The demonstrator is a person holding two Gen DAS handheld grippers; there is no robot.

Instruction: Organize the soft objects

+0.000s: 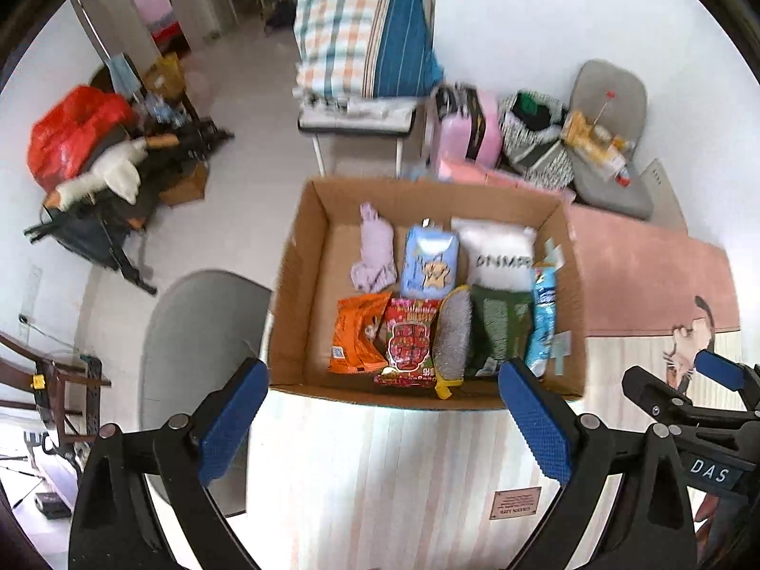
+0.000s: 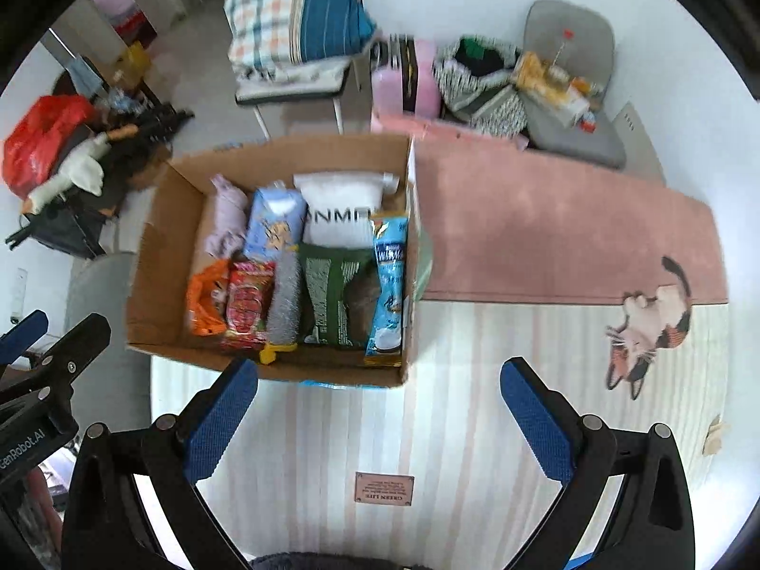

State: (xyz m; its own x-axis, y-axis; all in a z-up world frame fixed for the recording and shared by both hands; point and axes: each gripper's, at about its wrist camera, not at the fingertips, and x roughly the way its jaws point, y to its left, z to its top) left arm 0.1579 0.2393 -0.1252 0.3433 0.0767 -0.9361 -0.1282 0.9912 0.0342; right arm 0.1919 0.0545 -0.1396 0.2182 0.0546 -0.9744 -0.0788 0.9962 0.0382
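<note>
A cardboard box [image 1: 304,285] stands on the table and also shows in the right wrist view [image 2: 156,256]. It holds soft items: a lilac cloth [image 1: 375,251], a blue tissue pack [image 1: 430,261], a white pillow [image 1: 501,256], an orange bag [image 1: 356,332], a red snack bag [image 1: 411,339], a grey sponge brush [image 1: 453,332], a green bag [image 1: 498,327] and a light-blue pouch [image 1: 544,318]. My left gripper [image 1: 384,422] is open and empty just in front of the box. My right gripper [image 2: 380,422] is open and empty, nearer the table's front.
A striped tablecloth with a cat picture [image 2: 646,327] and a pink cloth [image 2: 546,223] cover the table. A grey chair [image 1: 199,332] stands left of the box. Behind are a chair with folded bedding [image 1: 361,33], a pink case [image 1: 465,128] and clutter [image 1: 95,142].
</note>
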